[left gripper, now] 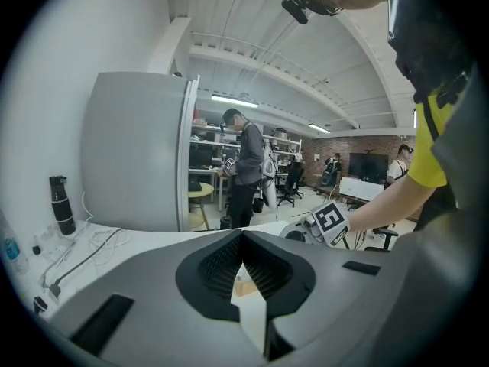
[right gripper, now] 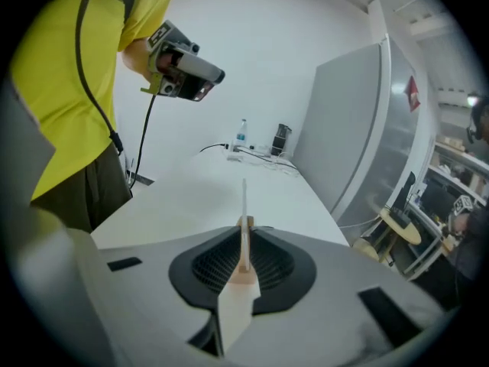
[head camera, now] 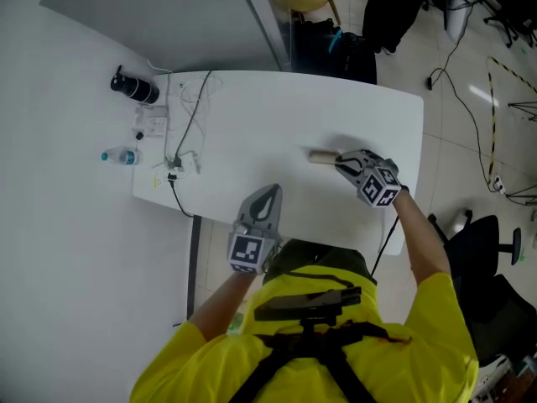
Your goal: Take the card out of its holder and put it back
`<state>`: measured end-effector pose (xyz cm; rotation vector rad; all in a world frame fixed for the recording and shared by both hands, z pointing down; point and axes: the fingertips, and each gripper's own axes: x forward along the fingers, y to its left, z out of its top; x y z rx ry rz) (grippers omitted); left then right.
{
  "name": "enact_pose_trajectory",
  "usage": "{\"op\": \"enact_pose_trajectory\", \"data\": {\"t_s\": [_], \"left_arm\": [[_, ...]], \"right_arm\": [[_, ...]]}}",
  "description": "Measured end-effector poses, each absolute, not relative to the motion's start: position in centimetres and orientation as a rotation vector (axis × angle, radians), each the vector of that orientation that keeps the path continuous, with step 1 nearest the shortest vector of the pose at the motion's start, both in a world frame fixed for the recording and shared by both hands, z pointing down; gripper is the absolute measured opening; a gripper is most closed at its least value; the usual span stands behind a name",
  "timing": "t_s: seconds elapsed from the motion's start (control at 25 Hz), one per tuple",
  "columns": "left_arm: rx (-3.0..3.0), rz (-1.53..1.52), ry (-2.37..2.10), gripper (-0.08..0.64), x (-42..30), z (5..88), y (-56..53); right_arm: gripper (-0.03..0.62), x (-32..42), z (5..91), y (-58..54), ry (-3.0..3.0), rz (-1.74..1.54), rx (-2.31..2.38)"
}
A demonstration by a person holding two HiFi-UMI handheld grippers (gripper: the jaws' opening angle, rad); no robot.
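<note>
A small wooden card holder lies right of the middle of the white table. A thin white card stands edge-on in the holder. My right gripper reaches the holder from the right, and in the right gripper view its jaws are shut on the card. My left gripper hovers near the table's front edge, left of the holder and apart from it. It is shut with nothing in it. The holder shows small beyond its tips.
At the table's left end lie a black cylinder, a small water bottle, a power strip and loose cables. A grey partition stands behind the table. An office chair sits to my right.
</note>
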<state>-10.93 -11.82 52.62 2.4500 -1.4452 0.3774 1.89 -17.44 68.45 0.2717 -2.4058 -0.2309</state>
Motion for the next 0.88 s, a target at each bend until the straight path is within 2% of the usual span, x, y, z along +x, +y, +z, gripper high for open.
{"op": "enact_pose_trajectory", "data": {"t_s": [0.56, 0.88], "left_arm": [[2.447, 0.358, -1.452, 0.003, -9.8, 52.8, -13.7], [2.486, 0.319, -1.48, 0.003, -10.1, 50.4, -14.1]], "right_arm": [[0.023, 1.1, 67.6, -16.5, -2.452, -0.361, 0.239], [0.023, 1.6, 60.0, -16.3, -2.568, -0.242, 0.314]]}}
